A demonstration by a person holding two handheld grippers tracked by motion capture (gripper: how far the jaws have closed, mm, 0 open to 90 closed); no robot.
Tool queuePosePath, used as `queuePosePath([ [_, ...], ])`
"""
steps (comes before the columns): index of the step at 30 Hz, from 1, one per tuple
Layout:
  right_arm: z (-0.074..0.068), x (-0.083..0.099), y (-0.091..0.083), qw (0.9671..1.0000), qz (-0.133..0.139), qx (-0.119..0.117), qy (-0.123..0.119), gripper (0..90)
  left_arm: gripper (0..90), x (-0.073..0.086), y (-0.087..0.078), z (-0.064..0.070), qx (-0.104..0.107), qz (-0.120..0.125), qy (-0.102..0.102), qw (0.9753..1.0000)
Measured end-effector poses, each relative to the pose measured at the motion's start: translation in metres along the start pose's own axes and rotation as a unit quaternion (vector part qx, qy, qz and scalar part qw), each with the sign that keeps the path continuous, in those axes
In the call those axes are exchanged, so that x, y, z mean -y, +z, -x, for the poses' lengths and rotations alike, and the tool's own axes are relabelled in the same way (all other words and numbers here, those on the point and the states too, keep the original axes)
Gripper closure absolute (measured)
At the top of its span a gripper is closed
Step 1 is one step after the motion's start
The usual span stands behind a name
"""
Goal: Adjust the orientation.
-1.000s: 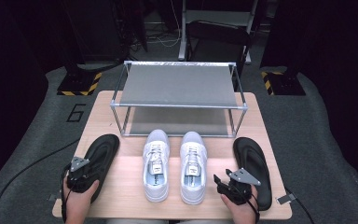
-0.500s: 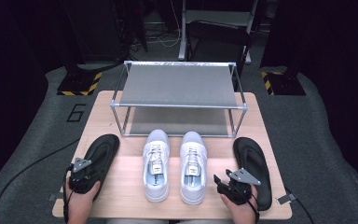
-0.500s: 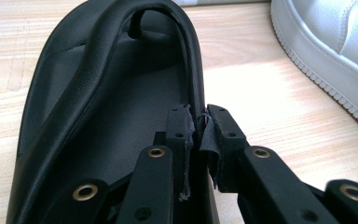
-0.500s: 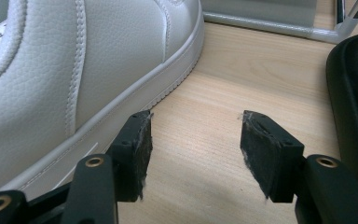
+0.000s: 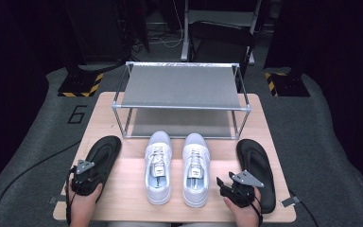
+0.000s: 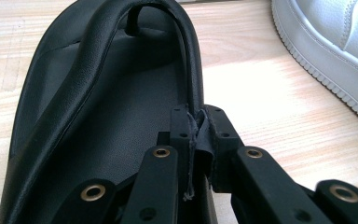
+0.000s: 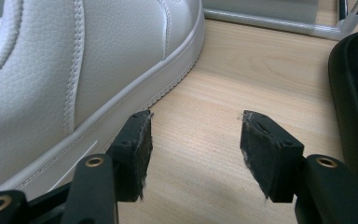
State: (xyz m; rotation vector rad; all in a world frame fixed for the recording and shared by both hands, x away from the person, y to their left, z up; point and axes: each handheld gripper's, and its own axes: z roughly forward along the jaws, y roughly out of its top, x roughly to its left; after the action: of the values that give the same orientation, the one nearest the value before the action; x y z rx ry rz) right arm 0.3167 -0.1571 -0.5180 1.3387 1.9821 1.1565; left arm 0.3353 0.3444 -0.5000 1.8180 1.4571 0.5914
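L hand-held gripper (image 6: 196,135) pinching strap of L black sandal (image 5: 99,156) at bench (image 5: 127,198) left edge, prob for lifting to rack (image 5: 179,90).
R hand-held gripper (image 7: 193,140) spread, empty, betw R white sneaker (image 7: 74,65) & R black sandal (image 7: 354,93), ready to grab.

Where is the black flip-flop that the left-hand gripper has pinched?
The left black flip-flop lies at the table's left edge in the high view, beside the left white sneaker, with the left gripper clamped on its strap.
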Motion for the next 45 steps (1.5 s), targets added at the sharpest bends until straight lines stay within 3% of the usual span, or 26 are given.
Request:
queuePosePath([
  [3, 0.0, 0.0, 0.0, 1.0, 0.004, 0.001, 0.0, 43.2, 83.3, 0.001, 0.001, 0.001, -0.005, 0.01, 0.0, 0.9999],
  [10, 0.0, 0.0, 0.0, 1.0, 0.001, 0.001, 0.002, 43.2, 83.4, 0.003, 0.0, 0.002, 0.009, 0.004, 0.001, 0.9999],
  [24, 0.001, 0.0, 0.0, 1.0, 0.002, -0.002, 0.004, 43.2, 82.0, 0.006, -0.001, 0.007, -0.007, 0.009, -0.012, 0.9999],
  [28, 0.0, 0.0, 0.0, 1.0, 0.003, -0.001, 0.004, 43.2, 83.5, 0.006, -0.003, 0.009, -0.012, 0.008, 0.007, 0.9999],
  [33, 0.002, 0.001, 0.0, 1.0, 0.005, -0.001, 0.007, 43.2, 83.9, 0.01, -0.007, 0.015, 0.008, 0.015, 0.028, 0.9995],
  [36, 0.001, 0.0, 0.0, 1.0, 0.003, 0.0, 0.008, 43.3, 83.9, 0.01, -0.008, 0.014, 0.018, 0.022, 0.03, 0.9992],
  [38, 0.001, 0.0, 0.0, 1.0, 0.005, -0.001, 0.009, 43.3, 83.7, 0.01, -0.007, 0.013, 0.027, 0.008, 0.026, 0.9993],
  [45, 0.001, 0.0, -0.001, 1.0, 0.002, 0.0, 0.009, 43.2, 82.1, 0.01, -0.006, 0.018, 0.01, 0.004, 0.011, 0.9999],
])
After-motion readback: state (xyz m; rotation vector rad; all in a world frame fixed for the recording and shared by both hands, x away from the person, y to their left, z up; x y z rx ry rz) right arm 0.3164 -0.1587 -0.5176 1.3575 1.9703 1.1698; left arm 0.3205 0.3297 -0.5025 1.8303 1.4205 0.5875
